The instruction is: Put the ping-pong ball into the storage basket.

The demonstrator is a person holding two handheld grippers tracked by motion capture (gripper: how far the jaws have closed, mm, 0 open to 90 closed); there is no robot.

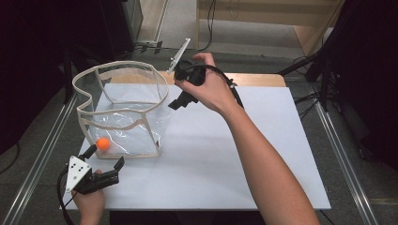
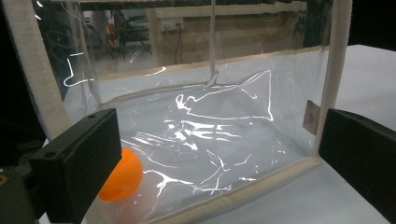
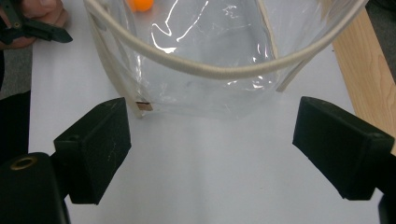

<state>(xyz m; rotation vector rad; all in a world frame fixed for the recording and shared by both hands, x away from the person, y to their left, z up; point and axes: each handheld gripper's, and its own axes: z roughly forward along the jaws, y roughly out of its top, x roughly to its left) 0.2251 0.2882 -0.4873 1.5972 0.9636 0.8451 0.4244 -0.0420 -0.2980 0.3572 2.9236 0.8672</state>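
Note:
A clear plastic bag (image 1: 123,105) with a cream fabric rim stands open on the white table (image 1: 225,159) at the left. An orange ball (image 1: 103,143) lies inside it at the near left corner, also seen as the ball (image 2: 122,181) and the ball (image 3: 140,4). My left gripper (image 1: 104,157) sits open on the table just in front of the bag, its jaws wide apart facing the bag's wall (image 2: 210,140). My right gripper (image 1: 184,93) hangs open above the table beside the bag's right rim (image 3: 219,70), with nothing between its jaws.
A wooden strip (image 1: 253,78) runs along the table's far edge. Metal rails (image 1: 338,140) flank the table. Cables (image 1: 307,98) and dark equipment stand on the floor beyond. The white surface right of the bag is bare.

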